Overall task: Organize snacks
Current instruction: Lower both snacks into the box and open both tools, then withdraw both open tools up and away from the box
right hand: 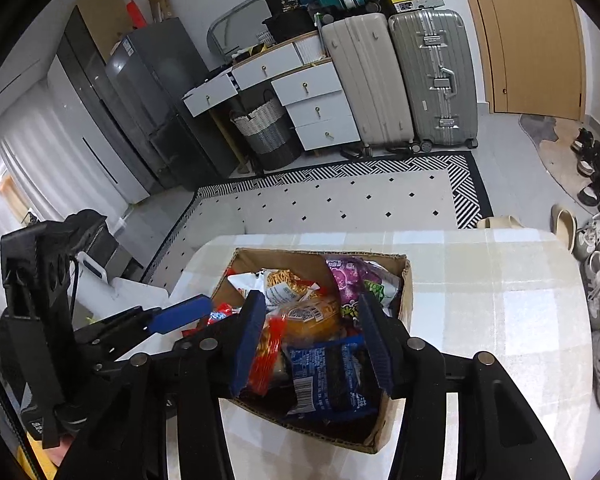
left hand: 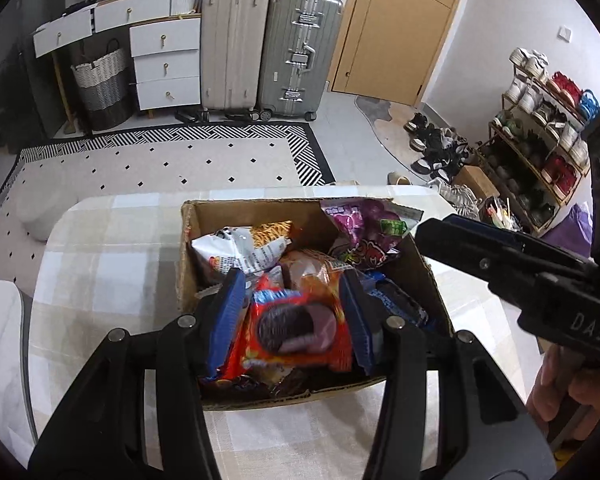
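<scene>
Two grippers, left gripper (left hand: 294, 304) and right gripper (right hand: 312, 336), hang with jaws spread over a snack-filled box (left hand: 188, 256) on a checked tablecloth (left hand: 112, 264); suitcases (left hand: 300, 48) line the wall.

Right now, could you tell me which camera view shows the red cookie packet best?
The left wrist view: the red cookie packet lies face up, centred between the open left claw, in the cardboard box. In the right wrist view only a red sliver shows, behind a right claw finger.

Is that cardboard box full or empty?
Full: the cardboard box is piled with snack packets up to its rim.
</scene>
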A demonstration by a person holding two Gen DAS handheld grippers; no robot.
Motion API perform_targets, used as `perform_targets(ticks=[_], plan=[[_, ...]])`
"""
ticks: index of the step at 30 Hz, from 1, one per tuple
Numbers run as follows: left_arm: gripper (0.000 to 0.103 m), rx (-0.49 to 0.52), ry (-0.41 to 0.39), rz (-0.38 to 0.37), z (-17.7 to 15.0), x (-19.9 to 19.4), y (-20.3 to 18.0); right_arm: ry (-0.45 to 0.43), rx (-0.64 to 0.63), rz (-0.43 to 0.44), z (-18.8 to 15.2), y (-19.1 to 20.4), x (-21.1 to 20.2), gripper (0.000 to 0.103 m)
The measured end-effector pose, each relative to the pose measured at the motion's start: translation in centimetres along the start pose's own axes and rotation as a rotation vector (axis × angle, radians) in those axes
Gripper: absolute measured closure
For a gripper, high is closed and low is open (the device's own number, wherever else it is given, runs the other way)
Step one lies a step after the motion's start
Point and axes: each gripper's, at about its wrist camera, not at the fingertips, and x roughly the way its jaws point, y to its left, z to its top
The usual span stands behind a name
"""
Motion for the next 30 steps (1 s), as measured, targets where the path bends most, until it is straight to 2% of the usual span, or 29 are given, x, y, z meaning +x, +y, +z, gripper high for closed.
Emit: perform_targets(ticks=[6,8,12,13,16,26,27,30], plan=[[0.050,-0.007,-0.014,0.027,-0.5,-1.5,-0.2,0.007,-0.010,0.006,-0.7,0.4,-0.5,0.054],[0.040,-0.010,-0.020,0.042,-0.7,-2.0,0.0,0.005,-0.011,0.006,-1.0,0.5,-0.8,0.054],[0.032,-0.012,-0.063,0.085,-1.2,-4.3,0.2,-0.002,-0.001,0.009,-1.3,0.5,-1.6,0.053],[0.028,-0.005,-0.078,0.113,-1.4,-5.1,0.1,-0.005,0.002,0.009,-1.4,0.6,-2.1,0.053],[0.028,0.020,-0.168,0.173,-2.9,-8.2,-0.4,-0.018,-0.003,0.010,-1.7,1.1,-3.3,0.053],[0.024,0.044,-0.311,0.210,-6.7,-18.6,-1.9,-0.095,-0.080,0.049,-3.8,5.8,-10.5,0.053],[0.023,0.047,-0.322,0.210,-7.0,-19.9,-2.1,-0.107,-0.095,0.052,-4.0,6.6,-11.5,0.053],[0.020,0.048,-0.359,0.216,-8.2,-23.6,-2.7,-0.157,-0.118,0.064,-4.8,8.4,-14.6,0.042]])
